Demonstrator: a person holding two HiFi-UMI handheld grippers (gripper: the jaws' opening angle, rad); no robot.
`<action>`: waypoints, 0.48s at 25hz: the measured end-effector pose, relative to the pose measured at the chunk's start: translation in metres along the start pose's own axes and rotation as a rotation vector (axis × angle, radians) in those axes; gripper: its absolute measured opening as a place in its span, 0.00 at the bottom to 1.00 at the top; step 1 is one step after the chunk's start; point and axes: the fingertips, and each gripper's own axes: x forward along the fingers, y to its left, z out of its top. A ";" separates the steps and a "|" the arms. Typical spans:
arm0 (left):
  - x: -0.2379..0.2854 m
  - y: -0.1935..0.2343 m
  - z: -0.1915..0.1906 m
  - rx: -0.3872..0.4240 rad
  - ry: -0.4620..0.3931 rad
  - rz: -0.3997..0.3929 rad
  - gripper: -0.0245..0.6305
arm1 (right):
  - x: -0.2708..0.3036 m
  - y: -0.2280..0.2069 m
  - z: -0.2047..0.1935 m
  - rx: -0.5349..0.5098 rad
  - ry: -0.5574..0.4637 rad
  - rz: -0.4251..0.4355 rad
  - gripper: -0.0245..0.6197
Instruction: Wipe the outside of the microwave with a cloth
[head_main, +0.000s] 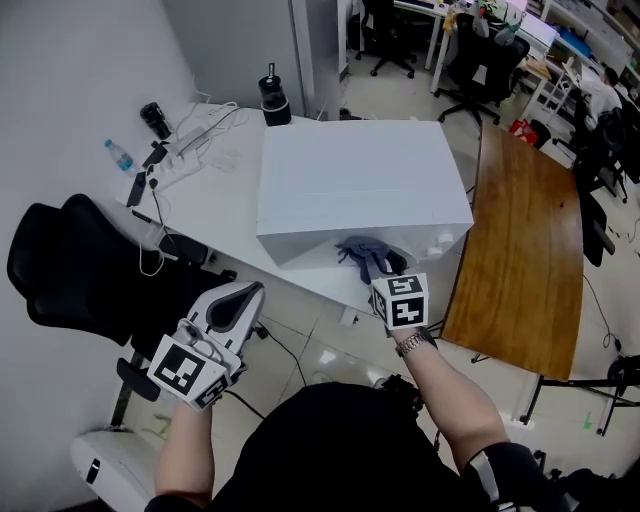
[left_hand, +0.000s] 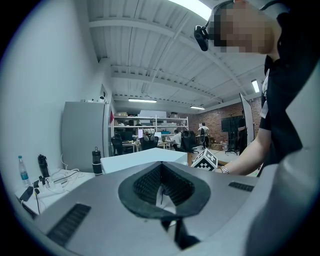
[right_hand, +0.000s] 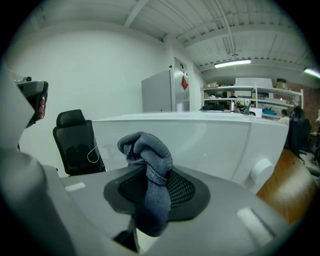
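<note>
The right gripper holds the cloth up to the front of the microwave

The right gripper (head_main: 372, 268) pinches a blue-grey cloth (head_main: 357, 250) right at the front face of the white microwave (head_main: 350, 170), which sits on the white counter (head_main: 220, 205). It is hard to tell if the cloth touches the face. The left gripper (head_main: 243, 297) has its jaws pressed together with nothing in them and hangs low, away from the microwave. The step in hand looks like wiping the front. Next, the cloth likely needs to press flat and slide side to side, then do the top and sides. The head view mostly hides the front, and the back cannot be seen, so how clean it is stays unknown
</note>
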 end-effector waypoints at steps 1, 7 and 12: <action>0.004 -0.004 0.001 0.001 0.000 -0.003 0.04 | -0.003 -0.007 -0.001 0.003 0.000 -0.005 0.20; 0.026 -0.028 0.005 0.009 0.011 -0.009 0.04 | -0.019 -0.049 -0.008 0.032 -0.007 -0.036 0.20; 0.044 -0.046 0.013 0.022 0.009 -0.017 0.04 | -0.033 -0.082 -0.015 0.060 -0.004 -0.061 0.20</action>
